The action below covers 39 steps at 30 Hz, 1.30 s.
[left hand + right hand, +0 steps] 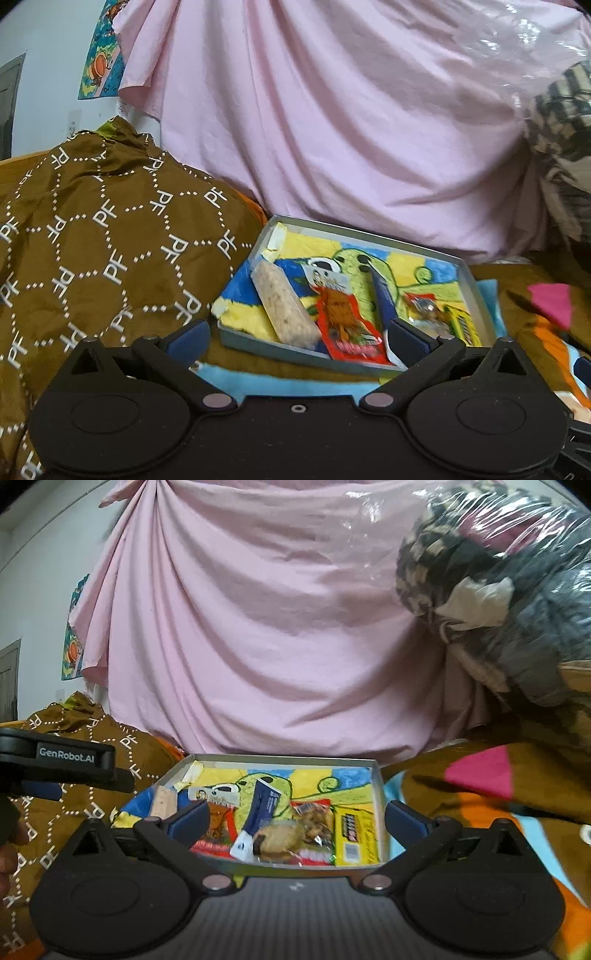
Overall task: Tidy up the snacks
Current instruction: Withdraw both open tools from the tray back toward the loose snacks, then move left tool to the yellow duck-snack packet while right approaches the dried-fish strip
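A shallow grey tray (373,233) lined with a bright cartoon drawing lies on the bed and holds several snacks. In the left wrist view I see a long pale bar (282,304), a red packet (343,325) and a yellow packet (460,323). My left gripper (299,338) stands open just in front of the tray with nothing between its fingers. In the right wrist view the tray (377,786) shows a blue and white pack (264,805), a clear bag of brown snacks (291,836) and a yellow packet (354,836). My right gripper (297,818) is open too, holding nothing.
A brown cloth with a white letter pattern (103,229) is heaped left of the tray. A pink sheet (332,110) hangs behind it. A plastic-wrapped patterned bundle (509,602) bulges at the upper right. A colourful blanket (491,794) lies right of the tray. The left gripper's body (62,760) shows at left.
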Motion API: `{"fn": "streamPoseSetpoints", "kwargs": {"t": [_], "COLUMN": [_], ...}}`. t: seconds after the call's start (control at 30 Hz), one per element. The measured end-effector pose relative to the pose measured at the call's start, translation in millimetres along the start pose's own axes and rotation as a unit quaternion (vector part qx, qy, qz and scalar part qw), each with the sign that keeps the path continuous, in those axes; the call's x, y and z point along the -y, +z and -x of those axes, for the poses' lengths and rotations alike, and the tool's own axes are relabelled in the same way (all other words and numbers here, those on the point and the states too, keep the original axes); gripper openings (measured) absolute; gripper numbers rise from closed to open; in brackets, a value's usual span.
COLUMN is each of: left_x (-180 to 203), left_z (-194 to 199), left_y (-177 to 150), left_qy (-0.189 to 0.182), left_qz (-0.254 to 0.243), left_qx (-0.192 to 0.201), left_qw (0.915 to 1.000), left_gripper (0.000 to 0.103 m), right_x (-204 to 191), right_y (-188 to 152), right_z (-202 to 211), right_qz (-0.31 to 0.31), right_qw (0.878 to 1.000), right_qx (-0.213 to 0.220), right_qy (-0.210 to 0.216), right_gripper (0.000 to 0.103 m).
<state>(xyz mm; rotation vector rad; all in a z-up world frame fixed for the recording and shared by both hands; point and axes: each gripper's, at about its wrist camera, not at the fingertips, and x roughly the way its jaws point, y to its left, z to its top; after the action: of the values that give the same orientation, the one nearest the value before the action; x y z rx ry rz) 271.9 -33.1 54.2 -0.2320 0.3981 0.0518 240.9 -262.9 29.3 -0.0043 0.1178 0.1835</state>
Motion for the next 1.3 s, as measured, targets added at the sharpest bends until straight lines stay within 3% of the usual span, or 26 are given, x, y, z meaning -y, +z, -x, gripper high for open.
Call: {"fn": "streamPoseSetpoints", "kwargs": {"t": [0.27,0.57,0.93,1.3], "left_x": [-3.4,-21.4,-31.6,-37.2], "left_z": [42.7,65.6,69.5,56.6], "left_y": [-29.0,-62.1,-96.1,-106.6], "left_qy": [-0.021,-0.021,-0.023,-0.016], "left_qz": [-0.023,-0.037,-0.047,-0.037], "left_qx": [-0.017,-0.055,-0.112,-0.14], "left_qw": [0.9994,0.9976,0.9923,0.9893], "left_gripper": [0.102,0.102,0.102,0.102], "right_x": [-6.9,-30.8,-40.4,-37.8], "right_y": [-11.0,-32.3,-50.5,-62.0], "right_z": [52.9,90.5,85.2,65.7], "right_qz": [0.002,0.046,0.067,0.07], "right_qw": [1.0,0.994,0.98,0.968], "right_qx": [-0.026,-0.095,-0.187,-0.24], "right_qy": [0.005,0.027,0.02,0.01], "right_gripper": [0.103,0.103,0.103,0.103]}}
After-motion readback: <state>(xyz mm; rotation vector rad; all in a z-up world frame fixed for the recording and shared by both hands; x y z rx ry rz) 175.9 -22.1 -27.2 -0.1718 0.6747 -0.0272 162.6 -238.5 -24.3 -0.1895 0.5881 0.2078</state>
